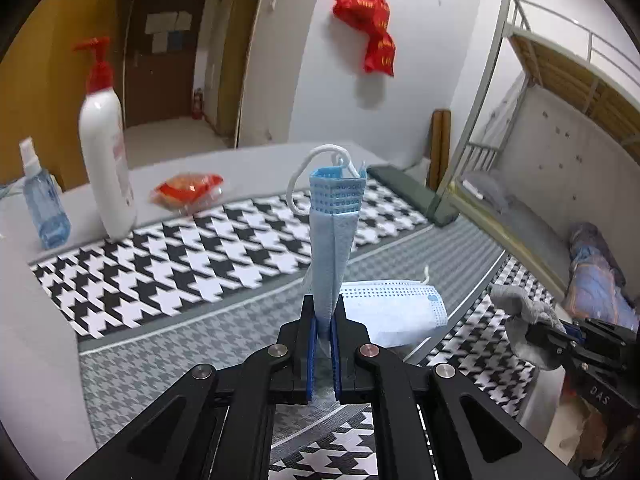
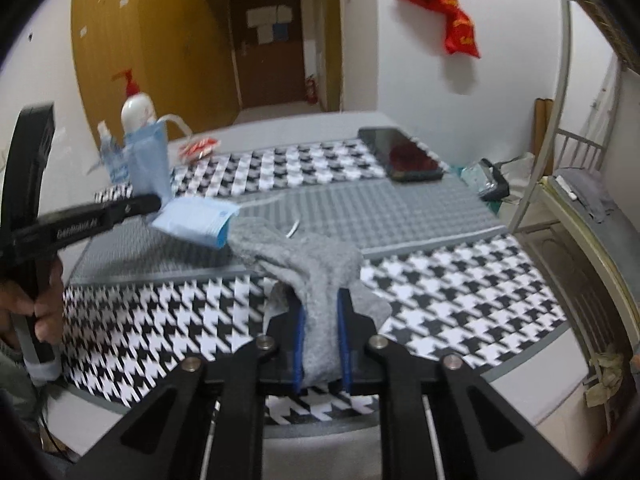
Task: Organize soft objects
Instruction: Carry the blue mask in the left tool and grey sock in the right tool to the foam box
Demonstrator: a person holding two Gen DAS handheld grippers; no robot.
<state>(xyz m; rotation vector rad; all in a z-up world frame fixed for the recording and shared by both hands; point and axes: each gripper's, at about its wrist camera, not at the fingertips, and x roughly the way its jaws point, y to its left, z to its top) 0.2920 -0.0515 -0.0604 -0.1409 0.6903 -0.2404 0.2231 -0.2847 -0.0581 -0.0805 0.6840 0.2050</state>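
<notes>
My left gripper (image 1: pixel 323 312) is shut on a folded blue face mask (image 1: pixel 335 236), which stands upright above the jaws with its white ear loop on top. A second blue face mask (image 1: pixel 394 312) lies flat on the mat (image 1: pixel 168 360) just right of the jaws. My right gripper (image 2: pixel 321 312) is shut on a grey sock (image 2: pixel 308 264), whose far end drapes onto the mat. From the right wrist view, the left gripper (image 2: pixel 154 200) holds its mask (image 2: pixel 146 156) at the left, and the flat mask (image 2: pixel 196 220) lies beside the sock.
A white pump bottle (image 1: pixel 106 152), a blue spray bottle (image 1: pixel 44 204) and a red packet (image 1: pixel 188 190) stand at the table's far left. A black phone (image 2: pixel 400 154) lies at the far right of the houndstooth mat. A metal bunk bed (image 1: pixel 540 120) stands to the right.
</notes>
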